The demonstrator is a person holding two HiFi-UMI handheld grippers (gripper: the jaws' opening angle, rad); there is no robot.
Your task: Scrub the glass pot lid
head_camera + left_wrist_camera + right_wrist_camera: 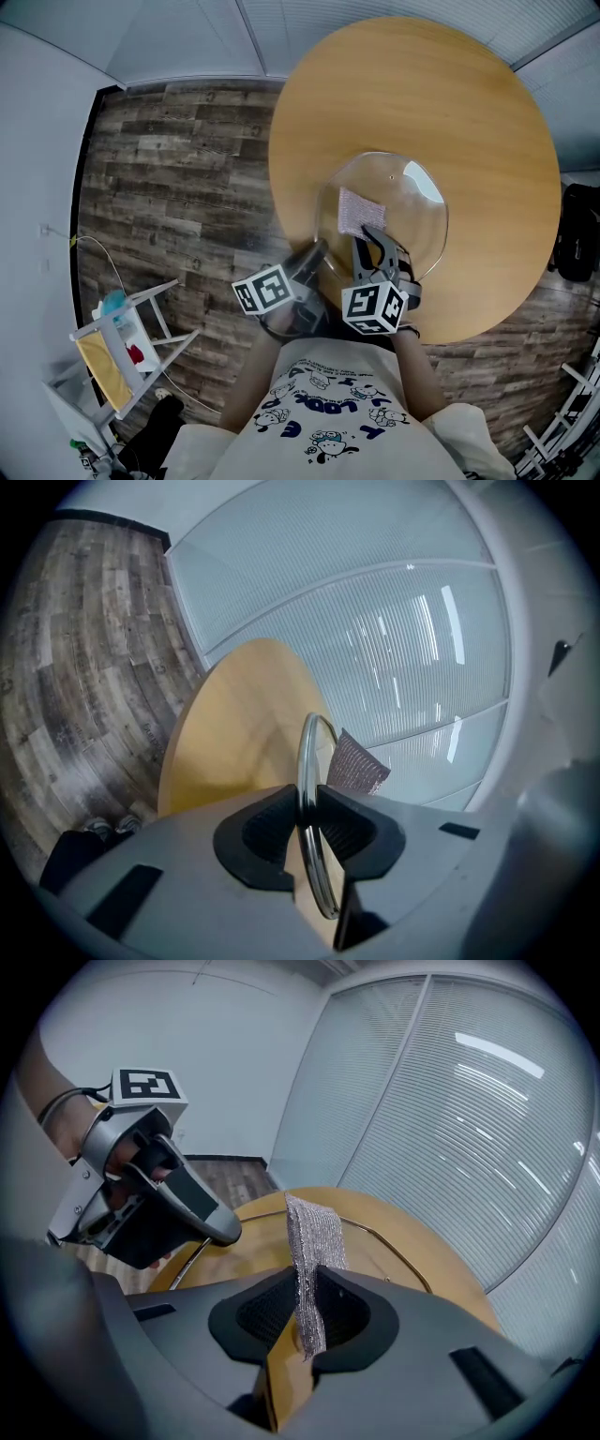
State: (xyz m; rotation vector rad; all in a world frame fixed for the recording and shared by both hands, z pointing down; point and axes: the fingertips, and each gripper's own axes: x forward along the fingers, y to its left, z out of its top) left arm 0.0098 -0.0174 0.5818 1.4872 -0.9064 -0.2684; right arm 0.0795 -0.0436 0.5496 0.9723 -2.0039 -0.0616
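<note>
The glass pot lid (pixel 405 208) is over the round wooden table (pixel 478 112), right in front of both grippers. The left gripper (pixel 307 829) squeezes the lid's metal rim between its jaws. The right gripper (pixel 307 1312) pinches a silvery scrub cloth (pixel 310 1237). The cloth lies on the lid, just past its jaws.

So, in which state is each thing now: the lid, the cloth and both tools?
glass pot lid: gripped at its near rim, over the table.
scrub cloth: pinched at one end, the rest spread out over the lid.
left tool: shut on the lid's rim.
right tool: shut on the cloth.
</note>
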